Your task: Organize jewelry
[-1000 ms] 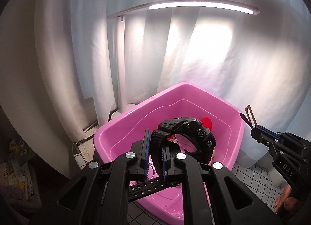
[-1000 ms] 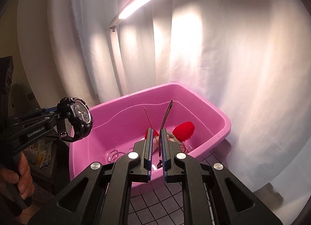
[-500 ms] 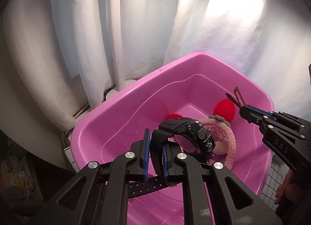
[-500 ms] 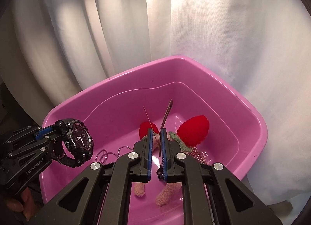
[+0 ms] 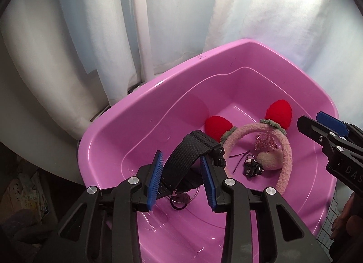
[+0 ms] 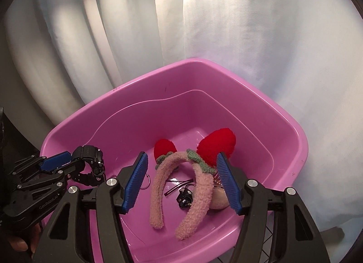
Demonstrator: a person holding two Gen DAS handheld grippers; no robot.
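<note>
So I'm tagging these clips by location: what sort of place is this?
Probably a makeshift recording corner in a home, though that's hedged: white draped sheets form the backdrop, a lamp pole stands behind the pink tub, with tiled floor beneath.

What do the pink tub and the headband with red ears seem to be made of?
Pink tub: probably moulded plastic, smooth and glossy; light glints on its floor. Headband: apparently a fuzzy, fleece-like fabric, matte; its surface looks nubbly and the red ears plush.

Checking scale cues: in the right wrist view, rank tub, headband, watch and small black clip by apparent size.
1. Tub
2. Headband
3. Watch, though it is partly hidden and nearer the lens, so its place is less sure
4. Small black clip
</note>
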